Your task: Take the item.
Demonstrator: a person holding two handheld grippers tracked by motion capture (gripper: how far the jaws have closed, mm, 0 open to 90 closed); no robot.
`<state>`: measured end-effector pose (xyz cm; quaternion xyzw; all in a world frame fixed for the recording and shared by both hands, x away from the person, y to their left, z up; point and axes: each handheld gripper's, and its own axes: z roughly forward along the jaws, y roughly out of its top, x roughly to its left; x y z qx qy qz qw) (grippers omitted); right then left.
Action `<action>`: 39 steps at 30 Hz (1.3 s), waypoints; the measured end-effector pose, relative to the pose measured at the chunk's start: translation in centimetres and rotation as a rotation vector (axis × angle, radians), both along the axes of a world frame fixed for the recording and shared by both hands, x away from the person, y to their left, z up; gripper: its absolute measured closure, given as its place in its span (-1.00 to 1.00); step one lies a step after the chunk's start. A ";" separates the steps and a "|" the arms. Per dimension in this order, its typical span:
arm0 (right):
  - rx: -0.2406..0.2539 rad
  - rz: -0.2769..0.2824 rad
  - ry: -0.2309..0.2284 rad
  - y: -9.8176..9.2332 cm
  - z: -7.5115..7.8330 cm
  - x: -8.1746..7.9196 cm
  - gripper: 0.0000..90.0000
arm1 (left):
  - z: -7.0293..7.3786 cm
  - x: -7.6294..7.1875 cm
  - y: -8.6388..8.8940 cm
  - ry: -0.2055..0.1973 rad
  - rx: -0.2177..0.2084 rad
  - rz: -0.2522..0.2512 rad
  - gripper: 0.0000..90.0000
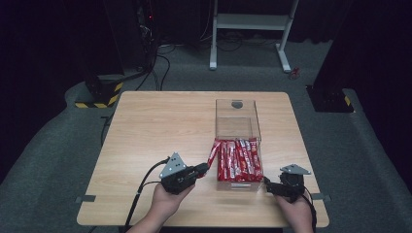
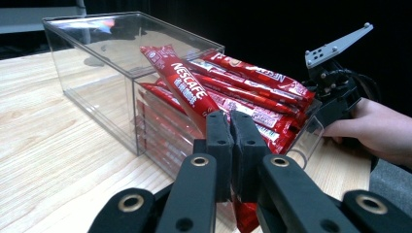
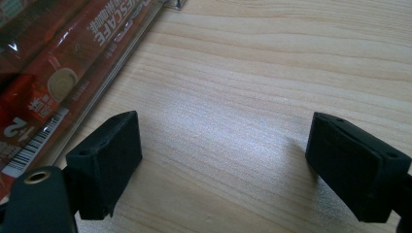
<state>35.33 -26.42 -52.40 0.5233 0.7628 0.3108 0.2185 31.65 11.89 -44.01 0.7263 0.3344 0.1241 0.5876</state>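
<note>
- the left gripper (image 2: 232, 127) has its two black jaws pressed together on the lower end of a long red nescafé stick sachet (image 2: 187, 90); nothing else is between them.
- that sachet rises away from the jaws at a tilt, its far end leaning over the near wall of the clear rectangular plastic box (image 2: 97, 73) just ahead of the left gripper.
- from the high view, the left gripper (image 1: 203, 169) sits just beside the box's near left corner, with the held sachet (image 1: 213, 153) slanting up along the box edge (image 1: 238, 104).
- a packed row of matching red stick sachets (image 1: 239, 160) fills the near part of the box, just past the held one; the far part is bare.
- the right gripper (image 3: 223, 165) has its jaws spread wide with nothing between them, only the pale wooden table (image 3: 252, 87) beneath.
- the box with its sachets (image 3: 43, 82) lies just beside the right gripper's left jaw.
- in the high view, the right gripper (image 1: 268, 184) rests near the box's near right corner.
</note>
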 end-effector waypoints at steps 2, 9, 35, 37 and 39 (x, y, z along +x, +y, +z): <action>0.000 0.000 0.000 0.0 0.0 0.0 -0.72 | 0.0 0.0 0.4 0.005 -0.009 0.006 0.95; -0.003 0.006 -0.001 -0.1 0.0 -0.2 -0.72 | 0.1 -0.2 1.8 -0.010 -0.005 0.037 0.95; -0.005 0.039 0.002 -0.1 0.0 -0.1 -0.77 | 0.3 0.9 5.2 -0.044 0.071 0.077 0.94; -0.005 0.040 0.002 -0.1 0.0 -0.1 -0.77 | 0.3 1.0 5.4 -0.045 0.072 0.083 0.94; -0.004 0.042 0.005 -0.1 0.0 -0.1 -0.77 | 0.3 1.1 5.6 -0.048 0.075 0.089 0.94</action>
